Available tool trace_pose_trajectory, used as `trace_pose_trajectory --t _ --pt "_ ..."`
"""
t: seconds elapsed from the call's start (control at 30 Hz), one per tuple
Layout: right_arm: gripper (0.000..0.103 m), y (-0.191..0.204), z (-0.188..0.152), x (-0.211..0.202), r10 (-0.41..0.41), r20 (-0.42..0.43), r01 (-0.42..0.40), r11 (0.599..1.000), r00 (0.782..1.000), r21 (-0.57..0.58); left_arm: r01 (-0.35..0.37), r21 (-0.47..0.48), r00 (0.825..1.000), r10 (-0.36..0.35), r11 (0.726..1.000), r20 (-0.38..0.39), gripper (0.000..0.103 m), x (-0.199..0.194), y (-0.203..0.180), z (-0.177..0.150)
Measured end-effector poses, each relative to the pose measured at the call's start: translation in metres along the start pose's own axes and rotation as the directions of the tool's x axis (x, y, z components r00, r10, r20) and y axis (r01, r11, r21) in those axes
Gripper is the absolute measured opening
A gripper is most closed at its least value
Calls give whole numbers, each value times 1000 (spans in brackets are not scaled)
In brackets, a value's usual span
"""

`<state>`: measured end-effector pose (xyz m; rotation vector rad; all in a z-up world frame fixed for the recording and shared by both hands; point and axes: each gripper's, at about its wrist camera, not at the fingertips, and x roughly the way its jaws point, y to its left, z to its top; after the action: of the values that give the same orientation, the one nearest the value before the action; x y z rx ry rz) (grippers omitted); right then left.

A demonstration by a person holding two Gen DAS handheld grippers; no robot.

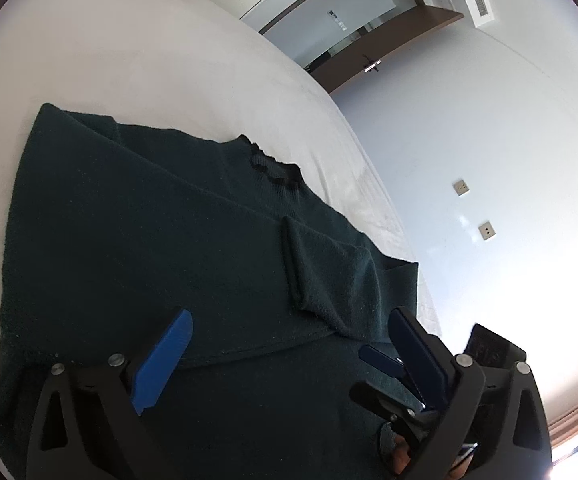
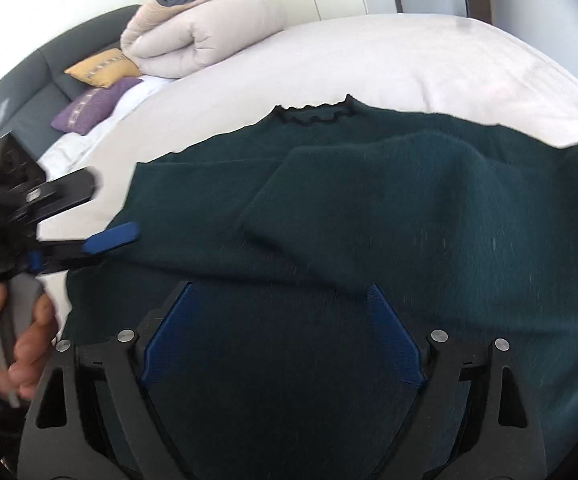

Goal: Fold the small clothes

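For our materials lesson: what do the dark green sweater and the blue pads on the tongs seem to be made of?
Dark green sweater: probably soft knitted wool or acrylic; matte, fuzzy nap, ribbed ruffled collar.
Blue pads: likely moulded plastic or rubber; smooth, slightly glossy, fine ridges on the gripping faces.

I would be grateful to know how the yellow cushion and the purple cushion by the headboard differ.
The yellow cushion sits farther up the bed, touching the rolled duvet; the purple cushion lies nearer the camera, apart from the duvet. The yellow one is partly hidden behind the purple one, which shows its whole face. Both carry a pale woven band and lie against the dark headboard.
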<state>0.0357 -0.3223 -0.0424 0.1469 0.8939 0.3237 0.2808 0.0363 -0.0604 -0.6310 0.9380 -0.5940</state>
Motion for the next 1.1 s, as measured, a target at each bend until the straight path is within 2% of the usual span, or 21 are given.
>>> trace_pose_trajectory --t 0.07,0.13,0.17,0.2,0.27,0.3,0.33,0.37,0.43,0.47,0.5,0.57,0.6,0.63,0.73,0.83,0.93,1.1 --pt "87 -8 -14 -15 25 7 -26 999 1000 32 -22 -4 1000 22 1000 -20 99 10 -12 5" --pt "87 -29 -34 -34 132 43 -137 979 990 148 -47 27 998 48 999 -38 97 25 -31 16" --pt "87 -48 -48 -41 226 79 -239 941 971 239 -65 43 997 67 997 -45 95 32 -39 22" --pt "86 -64 -59 -45 300 128 -326 893 945 309 -78 57 995 82 995 -60 92 41 -45 28" --pt "85 -92 -76 -58 409 277 -488 796 870 359 -123 75 984 131 990 -121 86 67 -54 36" --pt "85 -108 -83 -62 462 351 -574 729 814 373 -146 78 975 157 986 -159 72 81 -56 37" --pt "79 -121 -87 -62 489 394 -624 674 779 397 -163 84 964 176 983 -200 60 94 -57 36" --pt "76 -138 -94 -61 510 447 -677 601 734 426 -178 87 952 194 980 -238 56 106 -58 33" --pt "70 -161 -104 -56 529 517 -739 499 673 452 -214 95 937 232 972 -260 55 120 -58 28" --pt "70 -166 -106 -56 535 531 -754 483 657 446 -230 100 935 248 968 -255 55 122 -59 26" --pt "70 -166 -106 -57 538 530 -755 490 655 436 -238 97 933 256 966 -252 55 123 -59 26" --pt "70 -164 -106 -63 536 509 -738 531 673 417 -244 88 932 259 966 -252 46 124 -58 28" --pt "70 -164 -106 -64 537 502 -733 544 678 409 -253 91 929 269 963 -254 31 123 -58 29" --pt "70 -166 -107 -65 538 504 -735 543 676 406 -255 89 928 269 963 -256 25 124 -57 28" --pt "70 -176 -111 -66 543 523 -753 518 656 407 -248 86 931 262 965 -252 15 124 -56 27" --pt "70 -185 -117 -70 544 527 -756 517 653 402 -242 92 941 256 966 -221 12 115 -60 25" --pt "70 -189 -114 -66 545 527 -756 517 652 402 -233 102 957 247 967 -150 12 95 -68 27" --pt "70 -189 -105 -59 545 526 -755 519 653 399 -283 104 957 287 953 -29 11 49 -60 39"
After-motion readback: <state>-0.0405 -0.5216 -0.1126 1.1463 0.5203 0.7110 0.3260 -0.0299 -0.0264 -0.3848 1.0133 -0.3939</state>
